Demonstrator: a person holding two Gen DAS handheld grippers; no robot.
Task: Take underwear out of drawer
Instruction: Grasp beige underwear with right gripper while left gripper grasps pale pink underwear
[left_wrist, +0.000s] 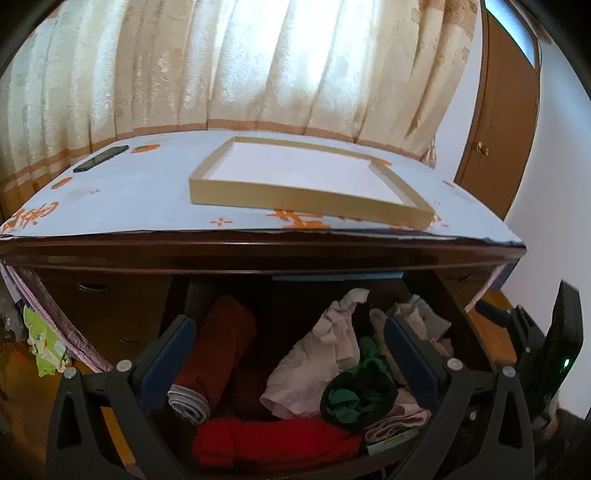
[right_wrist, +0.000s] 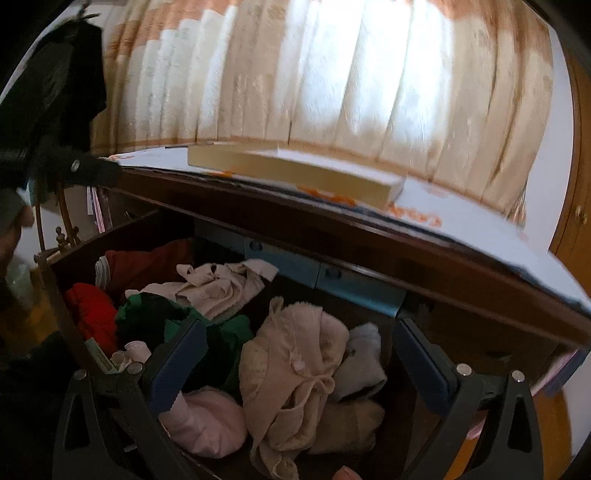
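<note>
The dark wooden drawer (left_wrist: 458, 306) stands pulled out under the dresser top and is full of crumpled clothes. In the left wrist view I see a dark red roll (left_wrist: 218, 347), a bright red piece (left_wrist: 273, 443), a pale pink garment (left_wrist: 317, 365) and a green piece (left_wrist: 354, 395). My left gripper (left_wrist: 291, 343) is open and empty above them. In the right wrist view a beige-pink undergarment (right_wrist: 291, 376) lies between the fingers of my right gripper (right_wrist: 299, 350), which is open and empty above the drawer (right_wrist: 55, 280). A light pink piece (right_wrist: 207, 421) lies below it.
A shallow cardboard tray (left_wrist: 306, 206) and a dark phone (left_wrist: 99, 158) lie on the dresser's blue patterned cover (left_wrist: 129, 199). Curtains (left_wrist: 240, 62) hang behind. A brown door (left_wrist: 506, 122) is at the right. The other gripper (left_wrist: 565, 347) shows at the right edge.
</note>
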